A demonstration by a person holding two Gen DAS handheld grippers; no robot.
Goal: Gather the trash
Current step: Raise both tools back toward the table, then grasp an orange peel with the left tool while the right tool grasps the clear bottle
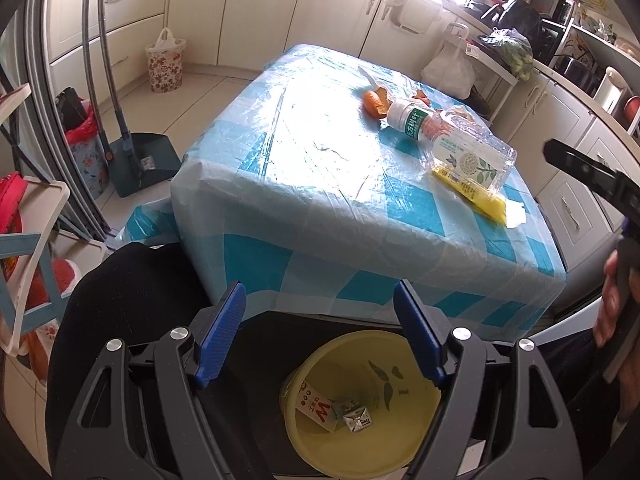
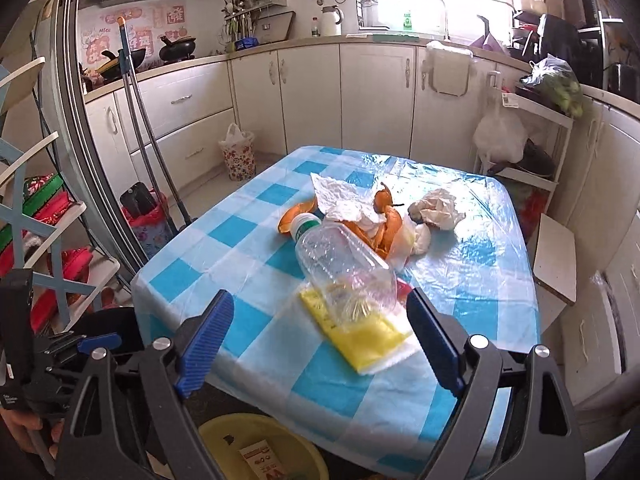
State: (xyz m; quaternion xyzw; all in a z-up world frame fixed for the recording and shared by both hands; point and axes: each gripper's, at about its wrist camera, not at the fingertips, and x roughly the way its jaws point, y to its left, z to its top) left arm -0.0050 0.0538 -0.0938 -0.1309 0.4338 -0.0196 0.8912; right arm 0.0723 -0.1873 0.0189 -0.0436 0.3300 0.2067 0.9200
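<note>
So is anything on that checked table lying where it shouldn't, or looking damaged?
Yes. A clear plastic bottle lies on its side, dented, partly over a yellow packet near the table edge. Behind it sit orange peel and crumpled tissue. A carton is already in the yellow bin below.

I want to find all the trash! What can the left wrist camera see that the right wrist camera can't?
Only the left wrist view looks down into the yellow bin, showing a small foil box beside the carton. Only the right wrist view shows the crumpled tissue and the plastic wrapper behind the peels. Both show the clear bottle, yellow packet, orange peel and checked table.
</note>
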